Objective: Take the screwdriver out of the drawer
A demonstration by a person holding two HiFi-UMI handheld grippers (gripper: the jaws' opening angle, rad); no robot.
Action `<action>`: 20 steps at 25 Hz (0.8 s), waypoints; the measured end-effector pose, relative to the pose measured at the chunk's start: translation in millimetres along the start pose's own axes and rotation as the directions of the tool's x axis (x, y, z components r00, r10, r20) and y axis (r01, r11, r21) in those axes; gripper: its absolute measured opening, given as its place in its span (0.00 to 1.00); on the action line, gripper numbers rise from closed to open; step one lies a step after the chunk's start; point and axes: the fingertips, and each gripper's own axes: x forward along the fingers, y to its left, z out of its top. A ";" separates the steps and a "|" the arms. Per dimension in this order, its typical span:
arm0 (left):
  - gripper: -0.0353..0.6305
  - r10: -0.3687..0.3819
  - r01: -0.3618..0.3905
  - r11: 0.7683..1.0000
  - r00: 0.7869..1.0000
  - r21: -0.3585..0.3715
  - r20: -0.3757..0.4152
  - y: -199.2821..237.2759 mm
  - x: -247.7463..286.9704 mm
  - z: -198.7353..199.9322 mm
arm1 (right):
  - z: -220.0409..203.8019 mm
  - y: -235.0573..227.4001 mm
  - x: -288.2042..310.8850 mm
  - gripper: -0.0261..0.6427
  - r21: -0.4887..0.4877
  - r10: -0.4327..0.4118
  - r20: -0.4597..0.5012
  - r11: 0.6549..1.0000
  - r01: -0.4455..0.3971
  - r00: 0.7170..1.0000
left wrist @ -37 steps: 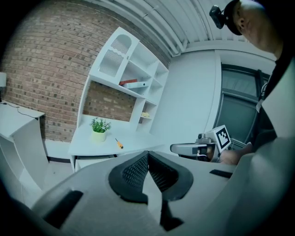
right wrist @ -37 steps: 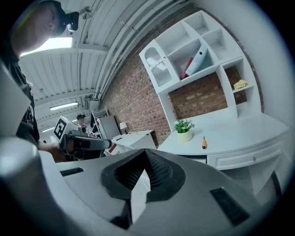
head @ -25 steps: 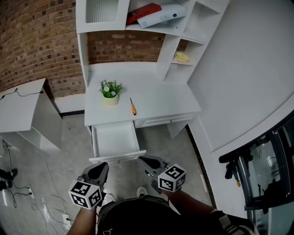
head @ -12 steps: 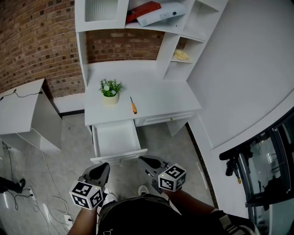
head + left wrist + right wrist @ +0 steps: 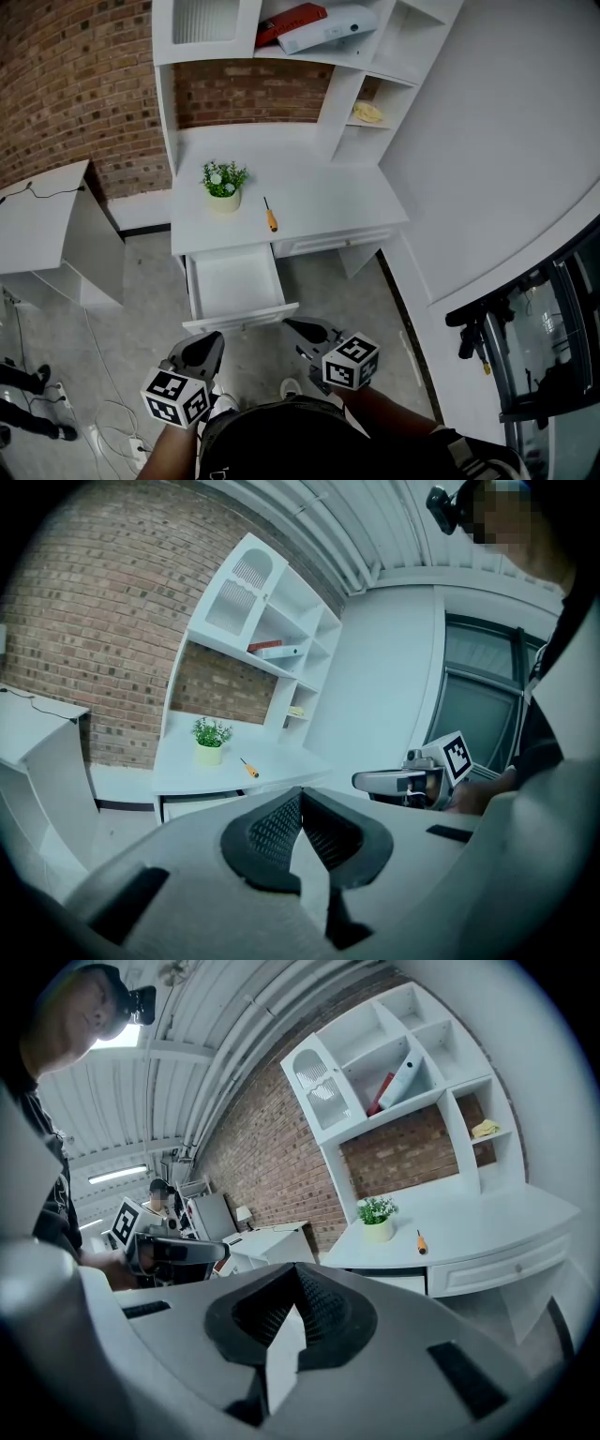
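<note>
Since a second ago the only clear change is at the far left edge of the head view, where a bystander's dark legs point(image 5: 30, 412) have come further into sight on the grey floor point(image 5: 141, 309); the two handheld tools have hardly stirred. Just above those legs stands a low white side table point(image 5: 37, 220) with a thin black cable on it, set against a brick wall point(image 5: 66, 84). Next, low in the view and close to the person's body, the left tongs point(image 5: 212, 337) point up towards the furniture; their own camera shows the ribbed black pads pressed together at the tip, with nothing between them. Ahead of them the drawer point(image 5: 242, 317) stands pulled out from under the left part of the white bench point(image 5: 319, 202), its pale floor in view. On the bench top behind it sits a small potted plant point(image 5: 224, 183) with white flowers in a cream pot. The screwdriver point(image 5: 270, 217) lies flat on the bench top just right of the plant, out of the drawer, its orange handle towards the person and its dark shaft pointing at the wall. The right tongs point(image 5: 292, 326) hover beside the left ones, well short of the drawer front, and their camera likewise shows the pads closed tip to tip on nothing. Above the bench, a white shelf unit point(image 5: 164, 94) holds a red book point(image 5: 292, 23) leaning beside a white folder point(image 5: 328, 30), and a small yellow object point(image 5: 367, 113) rests in a cubby further right.
</note>
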 end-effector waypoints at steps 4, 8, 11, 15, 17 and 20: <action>0.08 0.001 -0.001 1.000 1.000 -0.003 0.002 -1.3 0.1 -0.5 | -0.3 0.6 -1.0 0.05 0.002 0.002 -0.001 1.000 -0.002 1.000; 0.08 0.001 -0.001 1.000 1.000 -0.006 0.003 -2.9 0.3 -2.5 | -2.8 0.4 -2.3 0.05 0.002 0.002 -0.004 1.000 -0.002 1.000; 0.08 0.002 -0.002 1.000 1.000 -0.007 0.003 -2.8 -0.5 -2.3 | -2.6 1.3 -2.2 0.05 0.000 0.002 -0.004 1.000 -0.002 1.000; 0.08 -0.002 0.002 1.000 1.000 -0.006 0.001 -2.9 -1.5 -4.4 | -3.9 2.4 -1.2 0.05 -0.003 -0.001 -0.004 1.000 0.001 1.000; 0.08 -0.004 0.004 1.000 1.000 -0.007 -0.001 -4.1 -1.8 -5.4 | -4.5 3.0 -1.8 0.05 -0.003 -0.002 -0.004 1.000 0.002 1.000; 0.08 -0.005 0.005 1.000 1.000 -0.007 -0.001 -5.8 -2.0 -4.3 | -3.3 3.5 -2.7 0.05 -0.003 -0.002 -0.002 1.000 0.002 1.000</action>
